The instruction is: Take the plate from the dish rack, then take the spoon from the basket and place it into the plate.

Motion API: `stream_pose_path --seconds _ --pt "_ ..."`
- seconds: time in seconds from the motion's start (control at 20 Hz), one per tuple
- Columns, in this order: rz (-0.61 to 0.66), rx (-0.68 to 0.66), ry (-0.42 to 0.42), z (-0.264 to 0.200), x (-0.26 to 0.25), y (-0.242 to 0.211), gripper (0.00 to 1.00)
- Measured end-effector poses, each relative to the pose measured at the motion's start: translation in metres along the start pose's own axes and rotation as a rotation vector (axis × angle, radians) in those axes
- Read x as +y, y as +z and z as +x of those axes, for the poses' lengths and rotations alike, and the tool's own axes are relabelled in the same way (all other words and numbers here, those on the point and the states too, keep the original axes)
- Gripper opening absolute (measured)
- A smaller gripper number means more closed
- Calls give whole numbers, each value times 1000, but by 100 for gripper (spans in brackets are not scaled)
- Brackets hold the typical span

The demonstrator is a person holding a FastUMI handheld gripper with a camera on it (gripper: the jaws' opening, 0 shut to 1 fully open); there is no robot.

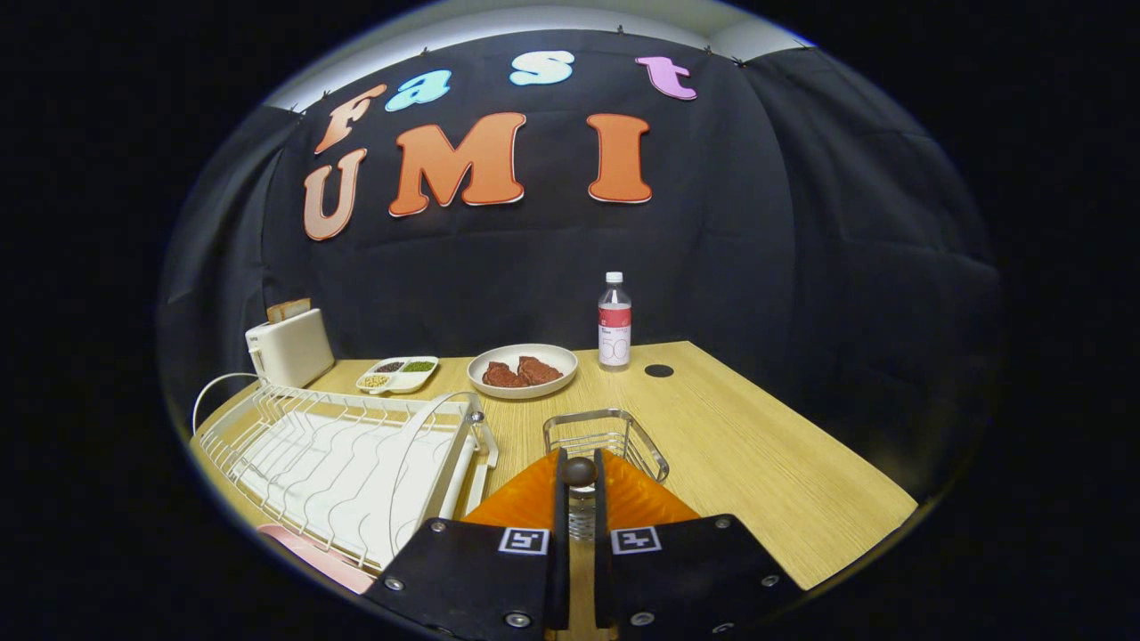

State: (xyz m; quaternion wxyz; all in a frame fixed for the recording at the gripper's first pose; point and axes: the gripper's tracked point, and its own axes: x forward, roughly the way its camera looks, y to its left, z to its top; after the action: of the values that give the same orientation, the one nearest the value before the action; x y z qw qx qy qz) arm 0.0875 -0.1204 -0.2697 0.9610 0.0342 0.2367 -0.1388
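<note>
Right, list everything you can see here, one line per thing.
White toaster: one, far end of the table, bread slice in the slot.
White divided dish of beans: one, beside the toaster.
White round plate of red-brown meat: one, beyond the basket.
Clear plastic bottle with red label: one, upright beside the meat plate.
White wire dish rack: one, beside the tool.
Pink plate: one, edge showing at the rack's near side.
Silver wire basket: one, just beyond the fingertips.
Light wooden table: one, under everything.
Dark round-ended item: one, between the fingertips; possibly the spoon.
Tool: one, orange fingers closed on that item.
</note>
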Motion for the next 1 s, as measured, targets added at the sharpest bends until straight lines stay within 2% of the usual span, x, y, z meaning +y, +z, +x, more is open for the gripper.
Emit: stream_pose_path --seconds 0.2,0.6,1.0 --pt "30 7 -2 3 0 12 10" --pt "8 -153 -21 -25 0 74 10" --pt "24 -245 63 -93 19 120 10"
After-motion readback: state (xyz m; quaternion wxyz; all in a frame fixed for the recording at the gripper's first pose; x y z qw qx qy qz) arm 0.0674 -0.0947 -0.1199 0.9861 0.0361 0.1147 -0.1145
